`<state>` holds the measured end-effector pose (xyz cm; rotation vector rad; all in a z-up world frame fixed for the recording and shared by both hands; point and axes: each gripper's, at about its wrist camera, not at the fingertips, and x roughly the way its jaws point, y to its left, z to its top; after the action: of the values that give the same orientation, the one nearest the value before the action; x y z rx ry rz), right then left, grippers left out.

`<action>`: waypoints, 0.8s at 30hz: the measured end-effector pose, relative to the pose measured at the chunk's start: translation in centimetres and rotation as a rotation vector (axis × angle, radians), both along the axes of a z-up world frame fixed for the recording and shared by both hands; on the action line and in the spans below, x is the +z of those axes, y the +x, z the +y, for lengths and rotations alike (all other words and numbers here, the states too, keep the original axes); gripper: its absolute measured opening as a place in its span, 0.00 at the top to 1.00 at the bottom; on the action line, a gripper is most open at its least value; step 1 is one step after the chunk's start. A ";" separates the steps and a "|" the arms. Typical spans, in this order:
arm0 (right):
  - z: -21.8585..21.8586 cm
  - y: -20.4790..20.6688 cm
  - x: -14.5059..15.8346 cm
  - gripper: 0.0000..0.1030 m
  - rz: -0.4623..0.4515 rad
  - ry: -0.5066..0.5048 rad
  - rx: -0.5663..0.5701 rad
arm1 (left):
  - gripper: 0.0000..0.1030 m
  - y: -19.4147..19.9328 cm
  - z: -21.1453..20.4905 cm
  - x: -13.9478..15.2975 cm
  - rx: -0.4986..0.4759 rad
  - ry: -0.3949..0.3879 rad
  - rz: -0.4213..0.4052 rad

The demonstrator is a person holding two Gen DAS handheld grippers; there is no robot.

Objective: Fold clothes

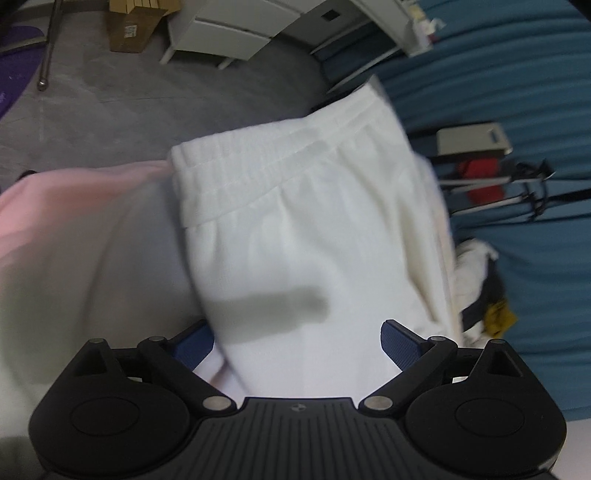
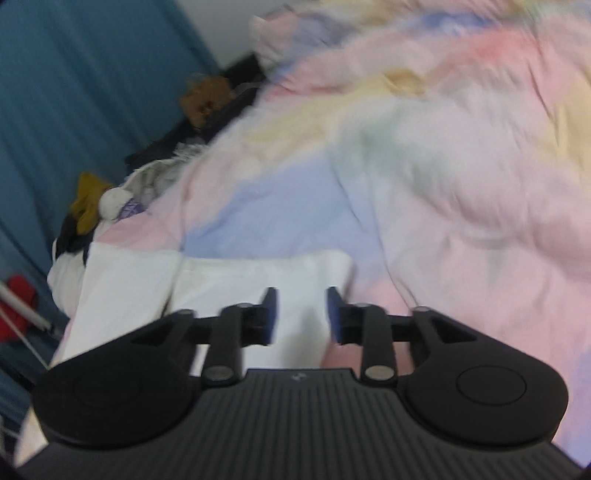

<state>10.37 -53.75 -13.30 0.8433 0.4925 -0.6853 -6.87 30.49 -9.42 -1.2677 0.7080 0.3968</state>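
Observation:
A white garment (image 1: 306,221) with an elastic waistband at its far end lies folded lengthwise on a pastel bedspread (image 1: 55,229). My left gripper (image 1: 299,343) hovers over its near end, jaws spread wide to either side of the cloth, with the blue pads (image 1: 400,345) not pressing on it. In the right wrist view the same white garment (image 2: 221,284) lies flat on the pink, blue and yellow bedspread (image 2: 443,184). My right gripper (image 2: 301,314) is just above its right-hand corner, jaws partly apart, with cloth showing through the gap and nothing pinched.
A heap of other clothes (image 1: 480,288) lies beyond the garment by a blue curtain (image 1: 517,74), with a drying rack (image 1: 487,181) beside it. A cardboard box (image 1: 136,26) and a white cabinet (image 1: 236,29) stand on the grey floor. A brown plush toy (image 2: 205,98) sits at the bed's edge.

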 end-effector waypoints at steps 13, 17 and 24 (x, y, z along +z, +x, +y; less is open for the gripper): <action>-0.6 3.7 -5.7 0.48 -0.138 0.272 0.060 | 0.32 0.0 1.8 -3.0 0.094 -0.163 -0.134; 0.0 3.9 -4.0 0.79 -0.206 0.190 0.068 | 0.56 -0.2 2.1 -3.2 0.116 -0.174 -0.165; 0.4 3.2 -1.2 0.94 -0.228 0.035 0.052 | 0.92 -0.7 1.5 -1.9 0.132 -0.109 -0.209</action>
<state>13.56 -53.34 -14.54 0.9263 0.3203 -0.5264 -7.53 31.97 -11.31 -1.4402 0.4754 0.3307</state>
